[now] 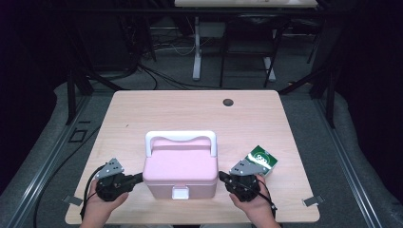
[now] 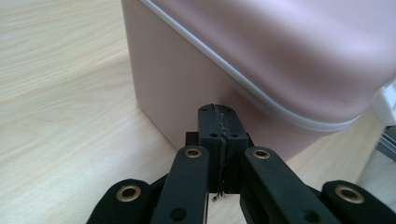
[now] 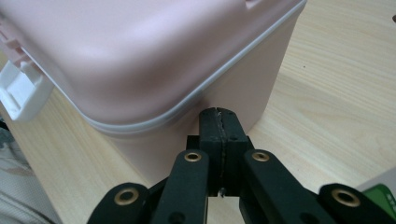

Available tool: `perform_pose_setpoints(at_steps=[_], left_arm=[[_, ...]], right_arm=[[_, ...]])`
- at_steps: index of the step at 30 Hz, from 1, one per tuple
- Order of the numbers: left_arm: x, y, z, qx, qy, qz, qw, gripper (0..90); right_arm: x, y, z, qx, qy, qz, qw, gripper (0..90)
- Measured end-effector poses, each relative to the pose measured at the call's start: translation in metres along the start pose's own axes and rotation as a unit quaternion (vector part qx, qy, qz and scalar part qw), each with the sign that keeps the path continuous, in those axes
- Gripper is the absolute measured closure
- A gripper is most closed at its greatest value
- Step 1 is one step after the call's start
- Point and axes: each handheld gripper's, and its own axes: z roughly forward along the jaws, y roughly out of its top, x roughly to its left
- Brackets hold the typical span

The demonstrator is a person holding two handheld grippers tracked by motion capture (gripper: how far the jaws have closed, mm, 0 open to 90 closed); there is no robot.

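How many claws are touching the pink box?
2, it looks like. The left claw presses against the pink box on its left side, and the right claw presses against its right side. Both claws are shut.

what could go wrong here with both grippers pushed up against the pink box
Both grippers, left and right, are shut with jaw tips at the pink box walls below its lid seam, so uneven pushing could twist or slide it on the table. The white latch looks closed; the lid won't lift. The right hand could knock the green packet behind it.
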Motion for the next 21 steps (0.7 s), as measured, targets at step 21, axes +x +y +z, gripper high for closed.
perform_pose_setpoints(at_steps=[21], left_arm=[[0.006,0.012,-0.001,0.026,-0.017,0.001,0.9995,74.0]], right_arm=[[-0.012,0.002,-0.011,0.016,0.019,0.019,0.9995,80.8]])
